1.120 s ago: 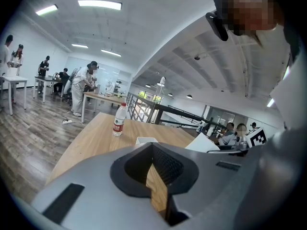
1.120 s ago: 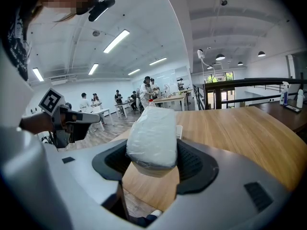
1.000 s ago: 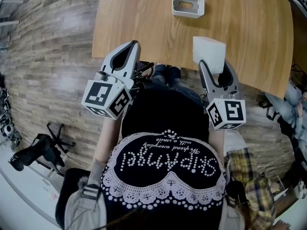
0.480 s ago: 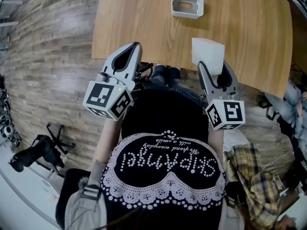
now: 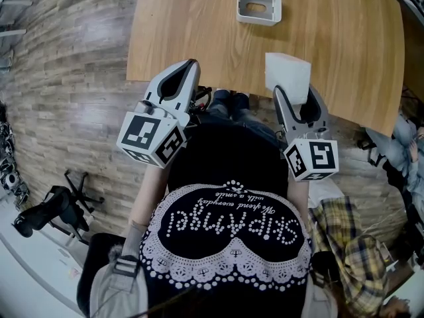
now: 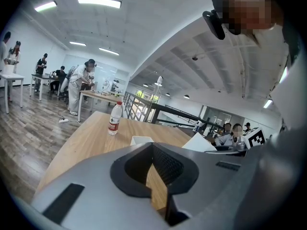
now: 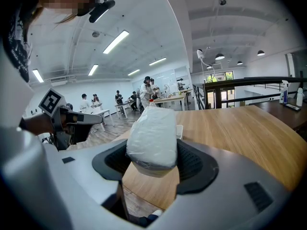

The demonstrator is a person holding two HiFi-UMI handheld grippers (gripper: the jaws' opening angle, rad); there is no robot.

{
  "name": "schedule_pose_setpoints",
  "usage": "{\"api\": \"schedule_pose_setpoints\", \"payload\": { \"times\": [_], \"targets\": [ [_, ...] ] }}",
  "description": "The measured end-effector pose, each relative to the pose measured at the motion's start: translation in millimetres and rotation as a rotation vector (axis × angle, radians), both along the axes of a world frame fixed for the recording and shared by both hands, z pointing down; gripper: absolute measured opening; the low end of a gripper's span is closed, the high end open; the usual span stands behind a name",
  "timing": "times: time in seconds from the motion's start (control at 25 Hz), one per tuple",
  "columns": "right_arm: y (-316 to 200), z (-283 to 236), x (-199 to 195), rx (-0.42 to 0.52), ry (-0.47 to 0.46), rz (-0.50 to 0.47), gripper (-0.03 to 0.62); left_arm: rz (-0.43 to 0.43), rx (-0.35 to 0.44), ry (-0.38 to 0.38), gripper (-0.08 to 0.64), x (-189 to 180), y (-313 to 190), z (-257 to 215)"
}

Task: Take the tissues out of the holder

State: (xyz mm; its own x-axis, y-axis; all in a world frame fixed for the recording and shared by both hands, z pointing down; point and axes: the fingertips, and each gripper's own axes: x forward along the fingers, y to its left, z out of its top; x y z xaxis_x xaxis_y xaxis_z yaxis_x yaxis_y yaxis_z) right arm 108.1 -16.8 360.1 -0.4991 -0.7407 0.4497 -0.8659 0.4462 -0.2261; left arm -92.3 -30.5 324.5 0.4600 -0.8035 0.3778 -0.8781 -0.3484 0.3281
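Observation:
The white tissue holder [image 5: 242,5] stands empty at the far middle of the wooden table [image 5: 185,25]; it also shows as a small white box, the holder [image 6: 141,140], in the left gripper view. My right gripper [image 5: 298,93] is shut on the white plastic-wrapped tissue pack [image 5: 287,75], which sticks out ahead of the jaws over the table's near edge. In the right gripper view the pack [image 7: 151,138] fills the gap between the jaws of the right gripper [image 7: 152,152]. My left gripper [image 5: 187,65] hangs shut and empty beside the table's near left edge; its tips meet in the left gripper [image 6: 152,145] view.
A water bottle [image 6: 113,119] stands at the table's far end. A black tripod-like stand [image 5: 56,207] lies on the wood floor to my left. Other tables and several people are in the room beyond.
My left gripper has drifted a little to the right and toward the table. The right gripper and the tissue pack have barely moved.

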Motion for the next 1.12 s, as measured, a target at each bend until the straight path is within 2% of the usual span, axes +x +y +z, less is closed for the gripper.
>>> {"api": "schedule_pose_setpoints", "payload": {
  "times": [0.4, 1.12],
  "targets": [
    [4.0, 1.0, -0.8, -0.004, 0.0, -0.011, 0.279, -0.008, 0.004, -0.005, 0.006, -1.5, -0.5, -3.1],
    [2.3, 4.3, -3.8, -0.014, -0.001, -0.034, 0.279, -0.08, 0.016, -0.047, 0.006, -29.7, -6.3, -7.7]
  ]
}}
